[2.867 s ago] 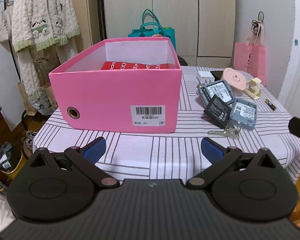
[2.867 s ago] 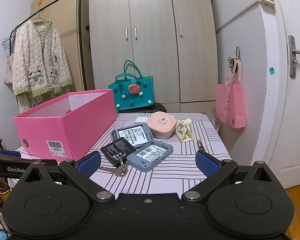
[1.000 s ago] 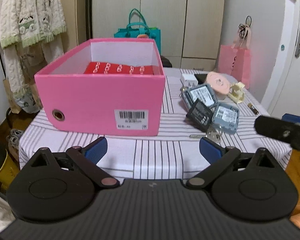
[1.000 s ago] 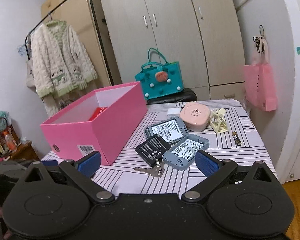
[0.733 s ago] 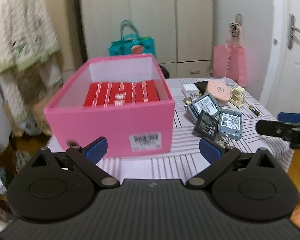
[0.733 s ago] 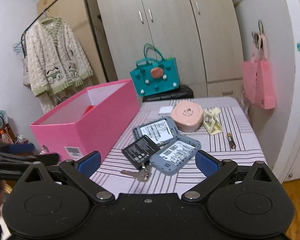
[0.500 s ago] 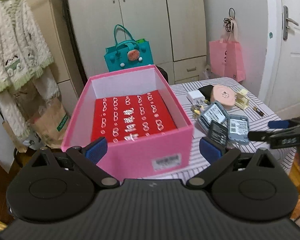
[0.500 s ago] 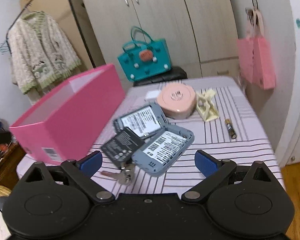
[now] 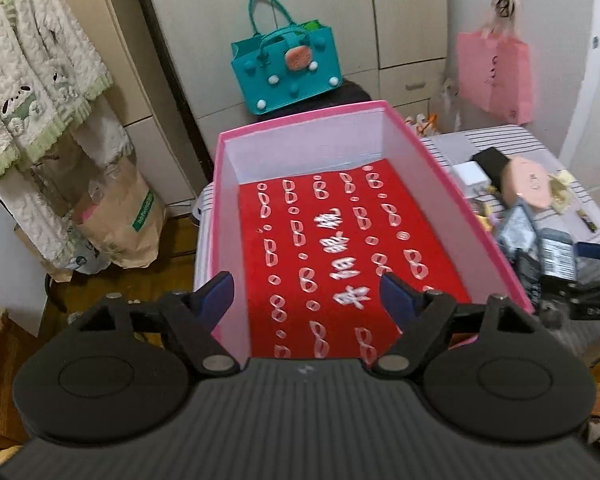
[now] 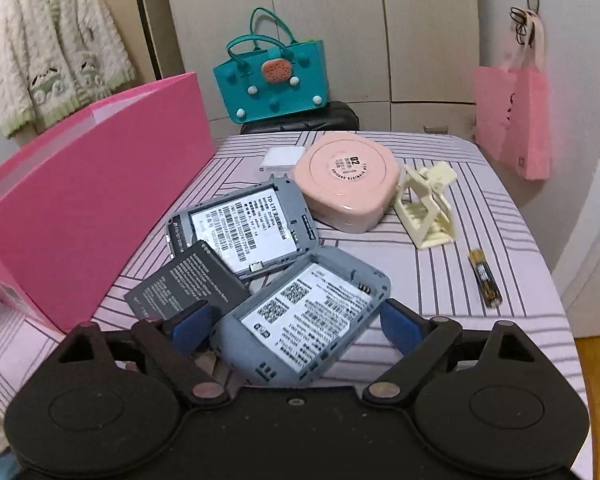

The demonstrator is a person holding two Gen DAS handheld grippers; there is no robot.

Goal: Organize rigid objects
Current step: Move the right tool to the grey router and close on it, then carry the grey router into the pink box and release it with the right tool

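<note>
A pink box point(image 9: 428, 164) with a red patterned sheet point(image 9: 340, 256) inside stands on the striped table; it also shows in the right wrist view point(image 10: 80, 200). My left gripper point(image 9: 306, 292) is open and empty above the box's near end. My right gripper point(image 10: 296, 320) is open, its fingers on either side of the near grey device point(image 10: 304, 320); I cannot tell if they touch it. Beside it lie a black battery point(image 10: 184, 284), a second grey device point(image 10: 244, 228), a pink round case point(image 10: 348, 180), a cream stand point(image 10: 424, 204) and a small battery point(image 10: 483, 278).
A white adapter point(image 10: 282, 158) lies behind the devices. The table's right edge point(image 10: 552, 280) is close to the small battery. A teal bag point(image 10: 272, 80) and a pink bag point(image 10: 512, 120) are beyond the table. A cardigan point(image 9: 40, 80) hangs at left.
My left gripper has risen and tilted down over the pink box. My right gripper has moved forward and down, so the near grey device now lies between its fingers.
</note>
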